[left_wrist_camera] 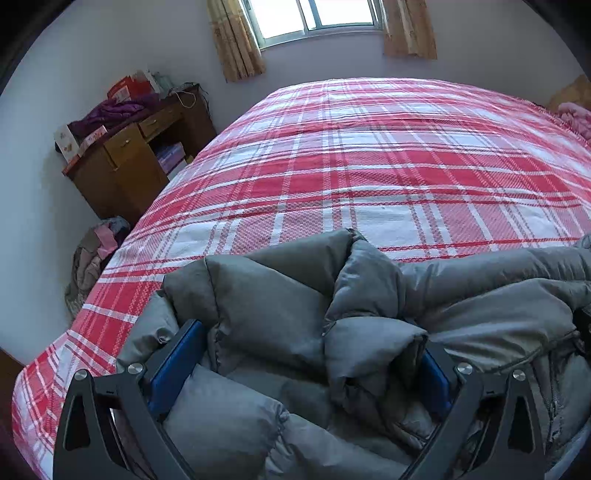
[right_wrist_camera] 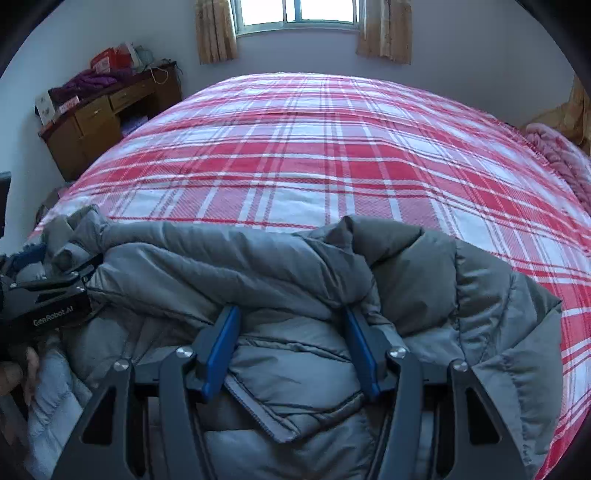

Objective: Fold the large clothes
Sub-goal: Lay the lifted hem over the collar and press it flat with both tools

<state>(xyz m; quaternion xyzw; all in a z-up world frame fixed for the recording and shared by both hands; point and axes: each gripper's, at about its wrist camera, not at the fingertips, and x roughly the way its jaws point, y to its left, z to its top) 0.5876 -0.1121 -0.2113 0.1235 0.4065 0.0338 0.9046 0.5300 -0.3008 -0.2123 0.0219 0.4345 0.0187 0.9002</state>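
Jacket [left_wrist_camera: 280, 295] lies heaped at the near edge of the bed [left_wrist_camera: 369, 155], grey, quilted, puffy; the rest of the plaid cover beyond it is bare up to the far edge under the window [left_wrist_camera: 314, 18].

My left gripper [left_wrist_camera: 310, 354]: fingers spread wide, a thick bunch of padded fabric standing up between the blue pads [left_wrist_camera: 173, 365]; whether the pads actually press it I cannot tell, so I call it released around the cloth, not clamped.

My right gripper [right_wrist_camera: 291, 332]: fingers also apart, straddling a flat panel with a stitched flap or pocket; fabric sits between the pads [right_wrist_camera: 221, 347], not visibly pinched. From the right view my left gripper [right_wrist_camera: 55, 280] shows at the left edge of the jacket, near the bed's near-left corner.

Handling, my guess: light for its bulk, soft, springy with filling; shell looks smooth and likely slippery, so a shallow pinch may slide off; folds will tend to puff back open. Best hold is probably a seam, hem or the quilted stitch lines, where cloth is thin enough for the pads to close fully; avoid the fat baffles.

Folding looks early; the jacket is crumpled, needs spreading flat towards the bed's middle first.
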